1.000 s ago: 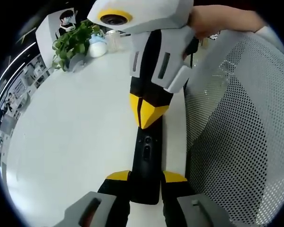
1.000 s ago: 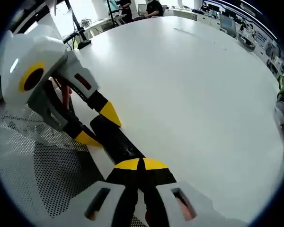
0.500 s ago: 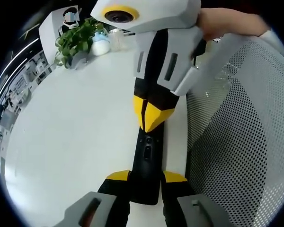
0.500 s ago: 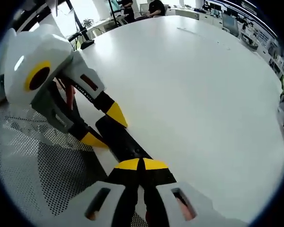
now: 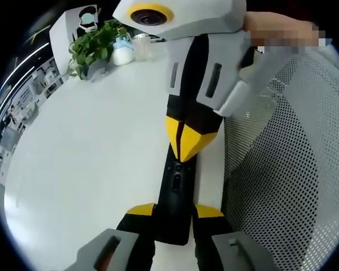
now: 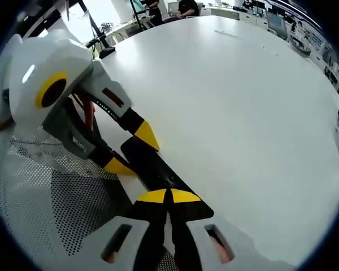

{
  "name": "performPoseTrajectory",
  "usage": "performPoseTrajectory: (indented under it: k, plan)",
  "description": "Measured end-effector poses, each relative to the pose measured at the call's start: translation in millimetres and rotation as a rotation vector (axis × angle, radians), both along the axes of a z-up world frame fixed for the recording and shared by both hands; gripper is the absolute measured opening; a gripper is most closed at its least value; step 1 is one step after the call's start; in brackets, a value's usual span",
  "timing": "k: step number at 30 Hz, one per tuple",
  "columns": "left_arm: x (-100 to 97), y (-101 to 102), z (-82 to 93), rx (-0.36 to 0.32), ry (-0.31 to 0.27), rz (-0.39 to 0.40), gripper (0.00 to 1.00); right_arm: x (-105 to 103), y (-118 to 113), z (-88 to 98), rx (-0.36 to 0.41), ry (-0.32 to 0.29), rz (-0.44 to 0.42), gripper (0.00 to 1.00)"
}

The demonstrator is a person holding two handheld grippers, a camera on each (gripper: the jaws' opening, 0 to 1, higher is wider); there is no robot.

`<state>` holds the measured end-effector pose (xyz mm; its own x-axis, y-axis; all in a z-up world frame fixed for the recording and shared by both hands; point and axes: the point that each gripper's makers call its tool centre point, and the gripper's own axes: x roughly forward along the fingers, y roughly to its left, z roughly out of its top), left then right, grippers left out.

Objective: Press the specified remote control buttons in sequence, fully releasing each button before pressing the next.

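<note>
The left gripper (image 5: 174, 210) jaws grip the remote (image 5: 175, 197). The right gripper (image 5: 183, 148), jaws together, presses a button; next, lift off.

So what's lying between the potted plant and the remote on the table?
Bare white table. In the left gripper view nothing sits between the potted plant and the black remote, which the left gripper clamps.

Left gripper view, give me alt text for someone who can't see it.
A black remote lies on a white table, clamped at its near end between the left gripper's yellow-tipped jaws. The right gripper comes in from above, its shut tips pressing on the remote's far end. A mesh chair stands to the right and a plant at the far edge.
</note>
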<state>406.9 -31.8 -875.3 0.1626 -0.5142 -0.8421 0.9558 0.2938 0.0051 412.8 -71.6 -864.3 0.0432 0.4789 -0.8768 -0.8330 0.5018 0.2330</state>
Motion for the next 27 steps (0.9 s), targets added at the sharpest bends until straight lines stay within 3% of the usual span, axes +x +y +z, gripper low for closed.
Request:
performPoseTrajectory:
  k: [4,8,16,21,27]
  plan:
    - [0.0,0,0.1,-0.001,-0.004,-0.002,0.25,-7,2,-1.5,-0.009,0.033,0.015,0.00]
    - [-0.2,0,0.2,-0.001,-0.006,-0.006,0.25,-9,2,-2.3,-0.029,-0.010,0.071,0.00]
    - [0.4,-1,-0.1,-0.003,-0.009,-0.011,0.25,-6,1,-2.2,-0.022,0.017,0.041,0.00]
    - [-0.1,-1,0.6,-0.004,-0.011,-0.014,0.25,5,-2,-2.5,-0.040,-0.039,0.039,0.00]
    - [-0.1,-1,0.2,-0.006,-0.006,-0.013,0.25,3,-1,-2.4,-0.035,-0.032,0.026,0.00]
